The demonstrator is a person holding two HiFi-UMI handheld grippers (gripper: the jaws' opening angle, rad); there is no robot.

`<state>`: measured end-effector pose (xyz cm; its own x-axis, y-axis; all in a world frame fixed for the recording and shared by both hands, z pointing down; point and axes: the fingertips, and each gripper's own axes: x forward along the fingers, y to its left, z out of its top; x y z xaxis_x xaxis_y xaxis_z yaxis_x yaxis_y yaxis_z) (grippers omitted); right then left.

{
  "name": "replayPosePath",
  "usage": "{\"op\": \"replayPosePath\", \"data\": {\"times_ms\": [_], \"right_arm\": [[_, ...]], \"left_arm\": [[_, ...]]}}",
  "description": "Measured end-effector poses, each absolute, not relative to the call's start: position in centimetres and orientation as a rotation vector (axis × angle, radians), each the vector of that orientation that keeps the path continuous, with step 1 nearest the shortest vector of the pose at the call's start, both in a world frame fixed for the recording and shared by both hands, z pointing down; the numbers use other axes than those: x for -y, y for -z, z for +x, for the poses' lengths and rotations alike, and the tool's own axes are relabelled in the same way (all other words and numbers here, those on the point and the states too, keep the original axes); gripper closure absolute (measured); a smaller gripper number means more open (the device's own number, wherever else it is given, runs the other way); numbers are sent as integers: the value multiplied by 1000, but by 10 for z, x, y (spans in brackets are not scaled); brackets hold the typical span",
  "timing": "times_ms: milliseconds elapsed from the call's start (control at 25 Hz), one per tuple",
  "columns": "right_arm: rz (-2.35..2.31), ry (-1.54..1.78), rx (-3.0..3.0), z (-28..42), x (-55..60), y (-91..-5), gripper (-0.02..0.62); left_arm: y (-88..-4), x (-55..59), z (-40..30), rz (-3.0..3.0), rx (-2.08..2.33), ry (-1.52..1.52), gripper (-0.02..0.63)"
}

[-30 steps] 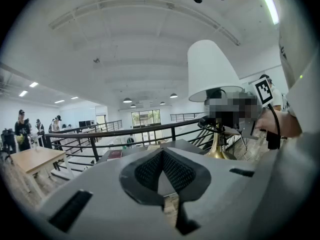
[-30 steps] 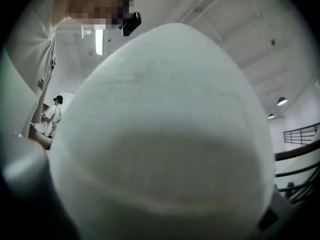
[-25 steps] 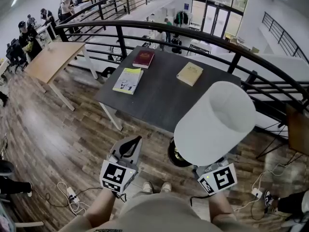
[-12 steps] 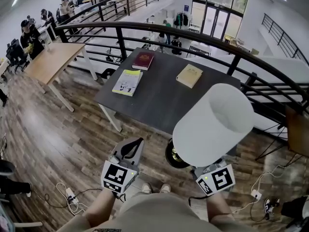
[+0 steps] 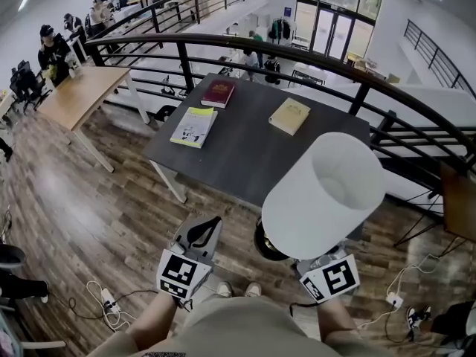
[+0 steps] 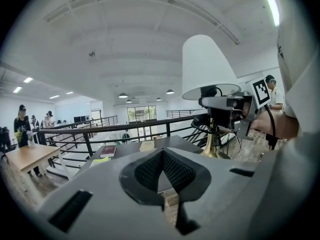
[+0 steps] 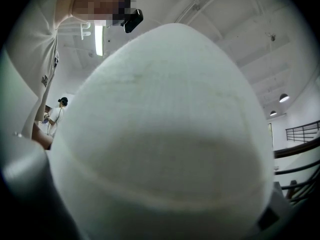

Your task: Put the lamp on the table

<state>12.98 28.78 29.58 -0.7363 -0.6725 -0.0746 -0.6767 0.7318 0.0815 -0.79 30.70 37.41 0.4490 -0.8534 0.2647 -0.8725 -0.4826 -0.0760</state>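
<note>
Tongs, left [image 5: 212, 223]: closed tip against tip, nothing between them, low over the brown wooden floor [image 5: 89, 199].
Counter: dark grey rectangular counter [image 5: 245, 155] beside the black metal railing [image 5: 357, 76]; on it lie a yellow-green magazine [image 5: 196, 125], a dark red book [image 5: 221, 91] and a tan book [image 5: 290, 115].
Lamp: white cone-shaped fabric lamp [image 5: 323, 195] with a brass stem and a dark round foot, held in the air before the near edge of the counter, not standing on it.
Tongs, right [image 6: 214, 104]: gripping the lamp stem just under the shade, which fills the right gripper view.
</note>
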Motion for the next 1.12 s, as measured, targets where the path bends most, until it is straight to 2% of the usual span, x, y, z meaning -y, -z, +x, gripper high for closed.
{"op": "replayPosePath", "data": {"times_ms": [1120], "right_arm": [[-981, -166, -2922, 165, -290, -320, 503]], "left_arm": [[-388, -314, 23, 2541, 1694, -420, 601]]}}
